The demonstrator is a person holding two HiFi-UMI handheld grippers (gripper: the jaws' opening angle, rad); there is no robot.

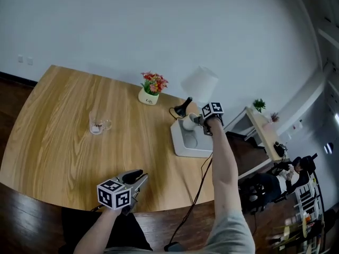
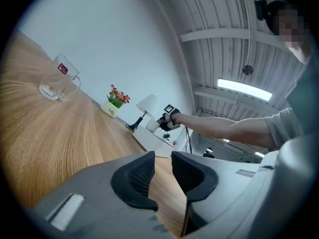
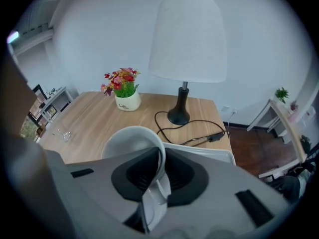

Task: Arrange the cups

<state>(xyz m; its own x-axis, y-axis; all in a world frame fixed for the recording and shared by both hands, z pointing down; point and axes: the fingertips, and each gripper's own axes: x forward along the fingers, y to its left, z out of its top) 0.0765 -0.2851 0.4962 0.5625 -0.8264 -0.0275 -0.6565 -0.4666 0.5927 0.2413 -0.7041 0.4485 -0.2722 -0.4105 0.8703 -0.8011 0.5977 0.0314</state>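
A white cup point(image 1: 189, 122) hangs over the white tray point(image 1: 183, 144) at the table's right side, with my right gripper point(image 1: 200, 121) shut on it. In the right gripper view the cup's wall point(image 3: 127, 141) sits pinched between the two pads, and the gripper point(image 3: 159, 158) points steeply down. A clear glass cup point(image 1: 97, 125) with a handle stands alone on the wood at mid-left, also seen far off as the glass cup point(image 2: 59, 78). My left gripper point(image 1: 136, 177) hovers near the table's front edge; its jaws point(image 2: 163, 166) stand a narrow gap apart with nothing between them.
A table lamp point(image 1: 198, 83) with a white shade stands behind the tray, its black cable point(image 3: 194, 128) looping over the wood. A small pot of flowers point(image 1: 150, 95) sits at the back. Shelves stand beyond the table's right edge.
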